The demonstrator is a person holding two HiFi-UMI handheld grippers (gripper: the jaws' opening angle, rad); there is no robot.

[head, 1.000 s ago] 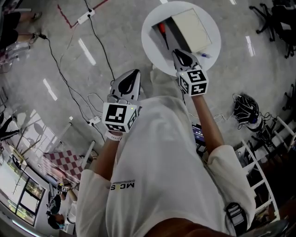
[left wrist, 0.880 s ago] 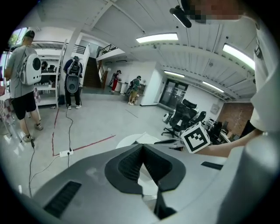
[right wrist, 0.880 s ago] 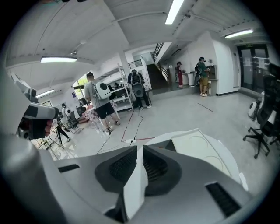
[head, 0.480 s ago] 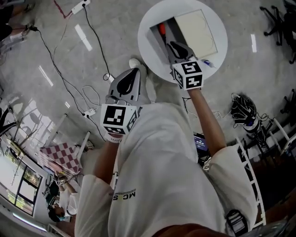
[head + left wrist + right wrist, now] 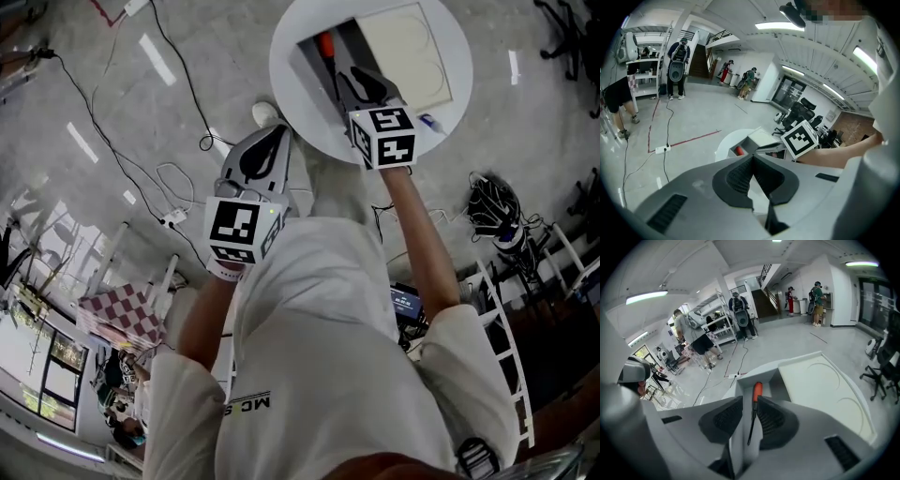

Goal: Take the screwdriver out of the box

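Observation:
An open grey box (image 5: 314, 64) with its cream lid (image 5: 408, 52) folded back lies on a round white table (image 5: 302, 112). Inside it lies a screwdriver (image 5: 325, 45) with an orange handle. My right gripper (image 5: 360, 82) reaches over the box. In the right gripper view it (image 5: 749, 401) stands open, its jaws on either side of the screwdriver (image 5: 756, 391), whose dark shaft runs through the gap without touching the pads. My left gripper (image 5: 263, 153) hangs over the floor short of the table, shut and empty. Its own view shows the box (image 5: 757, 139) and the orange handle (image 5: 739, 150) ahead.
A small blue pen (image 5: 431, 122) lies on the table near its right rim. Cables and a power strip (image 5: 173, 218) trail over the floor at left. A dark bag (image 5: 497, 220) and a white rack (image 5: 506, 319) stand at right. People stand far off.
My right gripper has moved forward from the table's near edge to over the box, its jaws now around the screwdriver. The left gripper has kept its place, shut.

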